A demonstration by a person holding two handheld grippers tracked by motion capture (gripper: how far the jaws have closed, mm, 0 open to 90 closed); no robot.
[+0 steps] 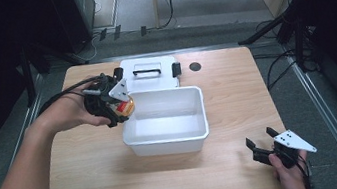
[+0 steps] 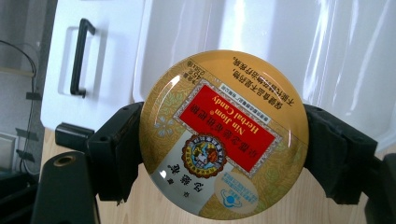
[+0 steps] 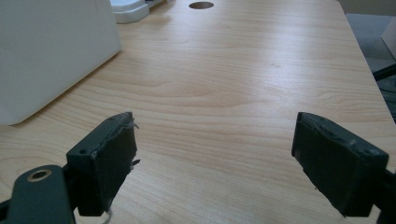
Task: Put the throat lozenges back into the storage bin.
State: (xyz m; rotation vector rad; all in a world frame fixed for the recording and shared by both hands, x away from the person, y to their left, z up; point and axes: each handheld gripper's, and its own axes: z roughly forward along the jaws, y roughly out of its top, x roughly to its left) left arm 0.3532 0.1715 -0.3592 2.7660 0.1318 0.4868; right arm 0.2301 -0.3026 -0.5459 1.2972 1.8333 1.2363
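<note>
While right gripper (image 3: 215, 163) sits apart, left gripper (image 2: 224, 149) clamps candy tin (image 2: 224, 134) at bin (image 1: 198, 138) edge.

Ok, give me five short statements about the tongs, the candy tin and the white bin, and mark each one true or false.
1. The left tongs are shut on the round candy tin. True.
2. The right tongs hold the bin's lid. False: they are open and hold nothing, low over the wooden table.
3. The white bin has its lid on. False: the bin is open, and the lid, with its black handle, lies flat on the table behind it.
4. The tin is at the bin's left near corner. False: it is held at the left far corner, by the rim.
5. The bin looks empty inside. True.
</note>
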